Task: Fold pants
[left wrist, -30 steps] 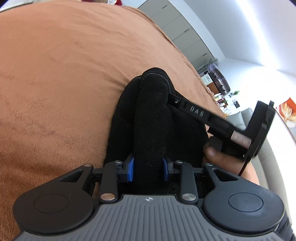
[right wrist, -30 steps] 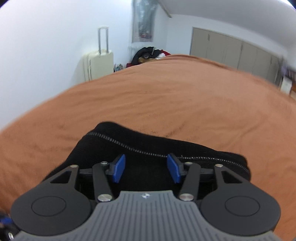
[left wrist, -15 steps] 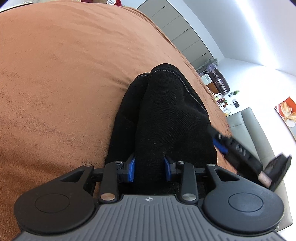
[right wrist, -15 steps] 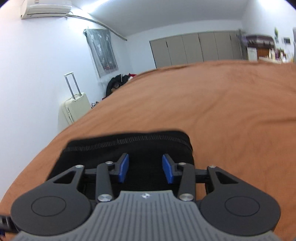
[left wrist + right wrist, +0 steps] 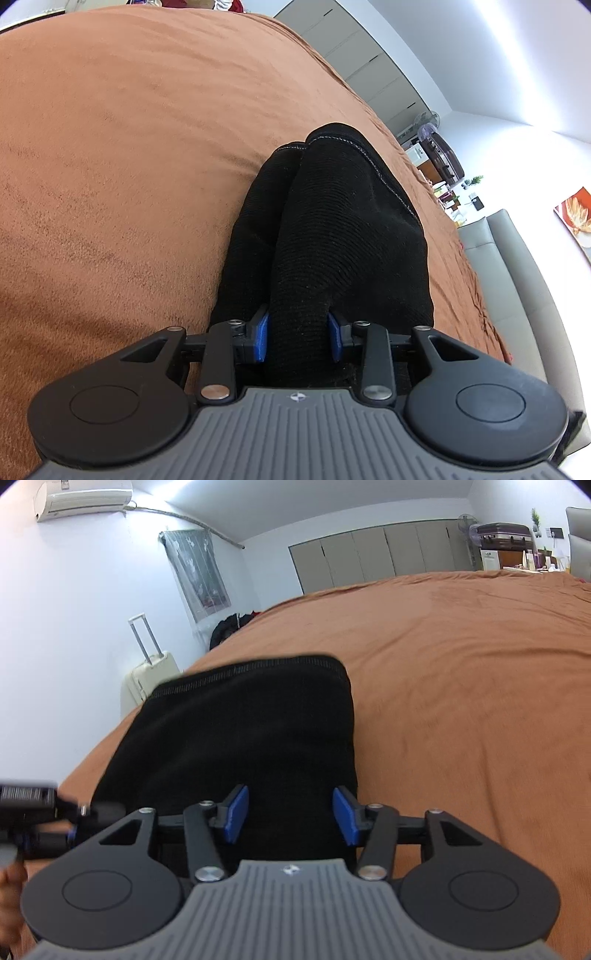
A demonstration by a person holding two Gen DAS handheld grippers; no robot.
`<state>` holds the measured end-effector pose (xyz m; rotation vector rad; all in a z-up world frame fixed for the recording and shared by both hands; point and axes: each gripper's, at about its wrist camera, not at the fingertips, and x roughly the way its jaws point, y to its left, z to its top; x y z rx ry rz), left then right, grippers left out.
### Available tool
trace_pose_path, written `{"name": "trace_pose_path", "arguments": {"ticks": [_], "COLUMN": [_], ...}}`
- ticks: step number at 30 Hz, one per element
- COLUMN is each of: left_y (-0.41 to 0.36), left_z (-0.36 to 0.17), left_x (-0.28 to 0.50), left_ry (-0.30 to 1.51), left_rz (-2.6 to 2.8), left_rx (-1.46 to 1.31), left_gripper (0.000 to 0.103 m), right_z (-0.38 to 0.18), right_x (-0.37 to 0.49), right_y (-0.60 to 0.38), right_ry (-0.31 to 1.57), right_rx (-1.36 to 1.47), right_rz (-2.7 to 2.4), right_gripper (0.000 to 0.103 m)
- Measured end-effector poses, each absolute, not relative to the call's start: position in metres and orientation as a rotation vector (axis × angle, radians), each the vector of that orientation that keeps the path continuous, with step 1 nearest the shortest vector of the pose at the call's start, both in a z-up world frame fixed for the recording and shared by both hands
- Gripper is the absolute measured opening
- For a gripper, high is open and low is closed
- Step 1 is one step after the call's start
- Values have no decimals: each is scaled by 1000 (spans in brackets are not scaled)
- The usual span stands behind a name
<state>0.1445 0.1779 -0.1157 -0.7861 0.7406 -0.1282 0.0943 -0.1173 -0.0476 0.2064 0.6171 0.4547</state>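
The black pants (image 5: 332,236) lie folded into a compact bundle on the brown bed cover (image 5: 129,166). My left gripper (image 5: 297,338) is shut on a thick fold of the pants, its blue pads pressed against the cloth. In the right wrist view the folded pants (image 5: 251,731) lie flat ahead, white-stitched hem at the far side. My right gripper (image 5: 290,818) is open, its blue pads spread apart over the near edge of the pants, holding nothing. The left gripper's body (image 5: 33,812) shows at the left edge of the right wrist view.
The brown bed cover (image 5: 461,664) stretches wide to the right and far side. A cream suitcase (image 5: 147,675) stands by the white wall beyond the bed's left edge. Grey wardrobes (image 5: 369,557) line the far wall. A grey sofa (image 5: 517,277) sits beside the bed.
My right gripper has opened wider, drawn back and swung round over the pants. It has left the left wrist view. The left gripper keeps its hold on the fold.
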Motion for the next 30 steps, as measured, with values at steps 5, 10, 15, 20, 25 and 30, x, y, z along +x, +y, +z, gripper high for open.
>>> {"name": "trace_pose_path", "arguments": {"ticks": [5, 10, 15, 20, 25, 30], "left_y": [172, 173, 174, 164, 164, 164], "left_z": [-110, -108, -94, -65, -56, -54], "left_x": [135, 121, 102, 80, 68, 72], "left_ry": [745, 764, 773, 753, 734, 737], "left_rz": [-115, -102, -78, 4, 41, 28], "left_rx": [-717, -690, -663, -464, -402, -417], "left_gripper": [45, 53, 57, 71, 81, 88], "right_z": [-56, -48, -38, -29, -25, -29], "right_x": [81, 72, 56, 34, 19, 15], "right_y": [-131, -139, -154, -179, -207, -224], "right_ry": [697, 721, 711, 671, 631, 630], "right_rx": [232, 235, 280, 346, 416, 469], "right_rz": [454, 449, 453, 459, 440, 418], "right_gripper": [50, 52, 52, 52, 53, 56]}}
